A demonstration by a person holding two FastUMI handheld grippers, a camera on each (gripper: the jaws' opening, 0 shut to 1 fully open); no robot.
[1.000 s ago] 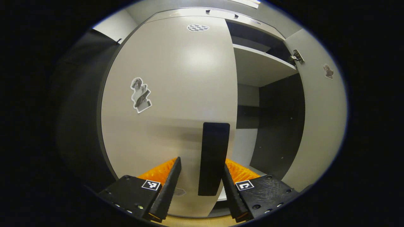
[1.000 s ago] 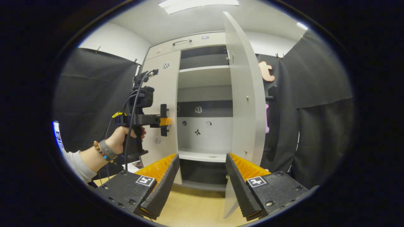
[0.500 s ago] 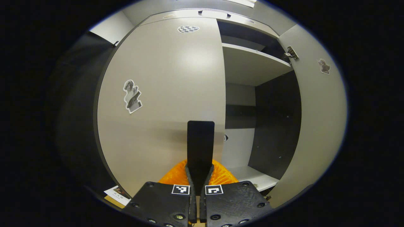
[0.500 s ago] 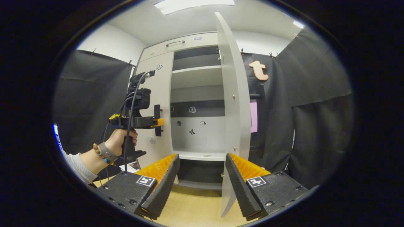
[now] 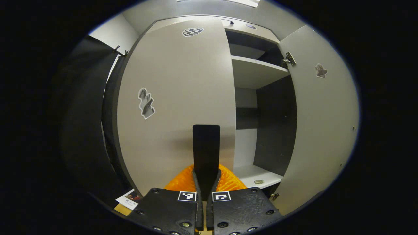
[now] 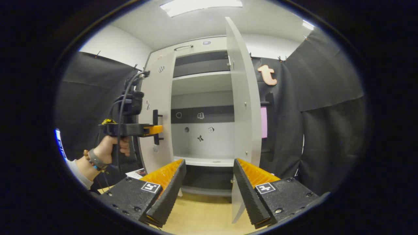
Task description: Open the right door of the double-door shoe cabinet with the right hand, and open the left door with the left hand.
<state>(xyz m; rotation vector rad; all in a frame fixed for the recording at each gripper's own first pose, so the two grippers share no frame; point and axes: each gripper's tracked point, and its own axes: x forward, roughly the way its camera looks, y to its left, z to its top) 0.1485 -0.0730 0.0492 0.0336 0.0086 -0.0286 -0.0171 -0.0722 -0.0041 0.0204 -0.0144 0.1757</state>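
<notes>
Right door [image 6: 243, 107] stands wide open at centre of the right gripper view, edge toward me, bare floor [image 6: 202, 215] below. My right hand-held gripper [image 6: 209, 189] is spread wide, holding nothing. Left hand-held gripper [image 5: 205, 195] is clamped tight on the black handle [image 5: 205, 147] of the left door [image 5: 179, 98], low centre, door slightly ajar.

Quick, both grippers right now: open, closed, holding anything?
Left gripper: closed on the left door's black handle.
Right gripper: open, holding nothing.
</notes>
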